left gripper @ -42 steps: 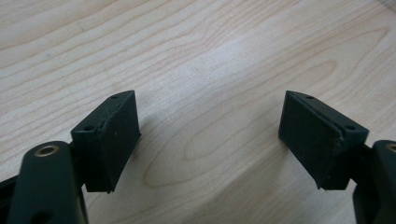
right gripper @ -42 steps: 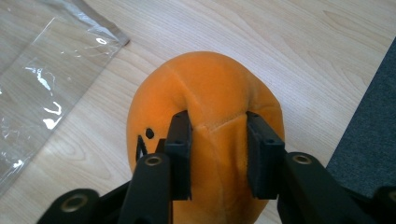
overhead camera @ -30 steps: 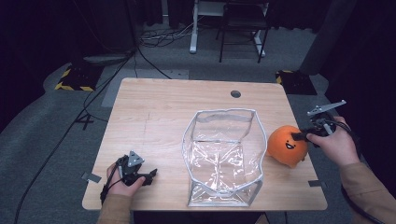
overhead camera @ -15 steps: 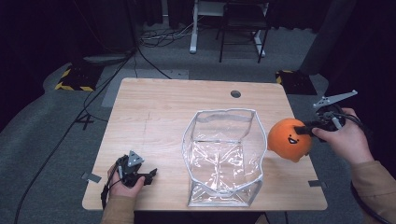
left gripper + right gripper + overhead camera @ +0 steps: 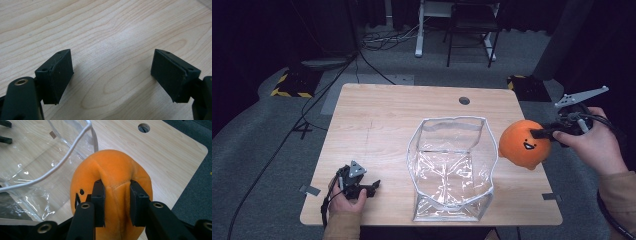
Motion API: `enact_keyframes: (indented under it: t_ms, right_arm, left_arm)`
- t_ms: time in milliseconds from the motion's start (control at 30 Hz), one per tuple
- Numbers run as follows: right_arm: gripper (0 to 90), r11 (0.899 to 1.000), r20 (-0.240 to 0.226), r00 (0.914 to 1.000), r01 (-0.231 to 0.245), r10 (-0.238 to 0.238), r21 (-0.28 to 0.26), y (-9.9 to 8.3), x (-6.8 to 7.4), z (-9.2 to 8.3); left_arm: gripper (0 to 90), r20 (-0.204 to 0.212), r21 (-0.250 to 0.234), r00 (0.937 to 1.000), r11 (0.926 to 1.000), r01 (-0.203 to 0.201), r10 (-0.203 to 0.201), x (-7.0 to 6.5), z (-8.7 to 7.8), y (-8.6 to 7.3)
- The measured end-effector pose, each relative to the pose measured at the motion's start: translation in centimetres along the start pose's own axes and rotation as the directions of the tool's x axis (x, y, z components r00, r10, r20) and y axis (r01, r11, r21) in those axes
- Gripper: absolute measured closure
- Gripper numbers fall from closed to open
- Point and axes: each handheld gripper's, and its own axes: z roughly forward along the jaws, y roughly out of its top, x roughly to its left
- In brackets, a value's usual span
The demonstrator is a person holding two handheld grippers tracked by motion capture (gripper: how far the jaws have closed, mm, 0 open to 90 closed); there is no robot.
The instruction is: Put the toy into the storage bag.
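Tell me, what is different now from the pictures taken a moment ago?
The right gripper, its fingers pinched on the orange plush toy, has lifted the toy off the table and carried it a little toward the clear plastic bag. The grip itself looks unchanged. The left gripper stayed open, resting near the table's front edge, and the bag kept its place.

One orange plush toy, one clear plastic bag, two grippers, and seemingly one chair behind.
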Motion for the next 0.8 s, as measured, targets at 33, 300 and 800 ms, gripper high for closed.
enact_keyframes:
  t_ms: [33,300,800]
  right_arm:
    - [70.1,1.0,-0.001,1.0,0.004,-0.004,-0.001,0.2,0.1,-0.3]
    - [70.1,0.999,0.016,0.9991,0.04,-0.04,-0.011,1.8,0.9,-2.0]
    - [70.3,0.995,0.014,0.9964,0.084,-0.083,-0.062,5.1,2.4,-4.7]
  left_arm:
    - [17.9,0.0,0.0,1.0,1.0,0.001,-0.001,0.0,0.0,0.0]
    - [16.0,-0.005,0.002,1.0,1.0,0.004,-0.004,0.1,0.2,0.2]
    - [16.6,-0.008,0.002,1.0,1.0,0.001,-0.001,0.0,0.2,0.2]
